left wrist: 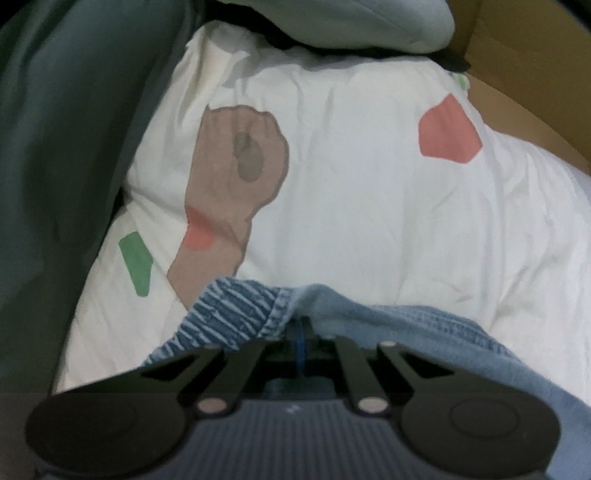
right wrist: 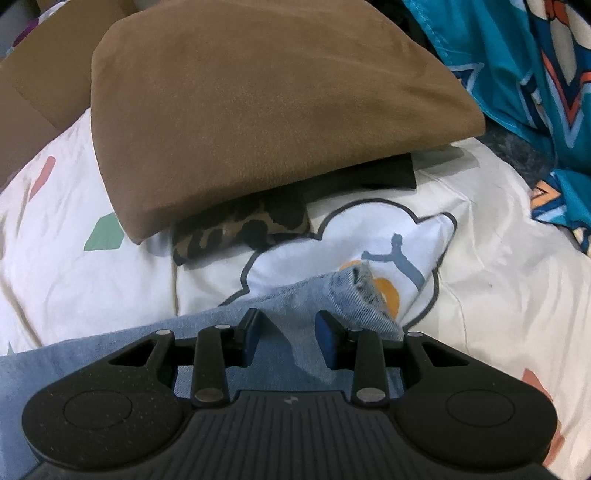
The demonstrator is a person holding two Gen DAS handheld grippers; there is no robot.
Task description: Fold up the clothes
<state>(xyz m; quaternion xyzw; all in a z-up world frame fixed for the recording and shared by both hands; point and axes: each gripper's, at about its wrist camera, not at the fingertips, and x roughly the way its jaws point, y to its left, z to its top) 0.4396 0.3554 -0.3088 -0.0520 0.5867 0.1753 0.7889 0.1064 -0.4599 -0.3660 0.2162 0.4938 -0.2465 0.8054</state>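
The left tool [left wrist: 301,332] points steeply down with its fingers drawn together, pinching the edge of a blue denim garment [left wrist: 424,332] beside its ribbed elastic waistband [left wrist: 232,314]. In this view the denim fills the 6 o'clock part of the picture and lies on a white bed sheet [left wrist: 351,206] printed with a brown fist, red patches and a green patch. A dark green cloth [left wrist: 66,129] runs along the 9 o'clock side, and a pale folded cloth [left wrist: 351,22] sits at 12 o'clock.

The right tool [right wrist: 286,332] stands partly open above the same denim [right wrist: 110,350], its blue pads apart with fabric below and between them but not pressed. A frayed denim corner [right wrist: 360,280] rises at 1 o'clock of it. Farther up lie a folded brown garment [right wrist: 258,110], a leopard-print piece [right wrist: 236,229] and a black piece [right wrist: 369,177] beneath it, and a teal patterned cloth [right wrist: 517,66] at 2 o'clock.
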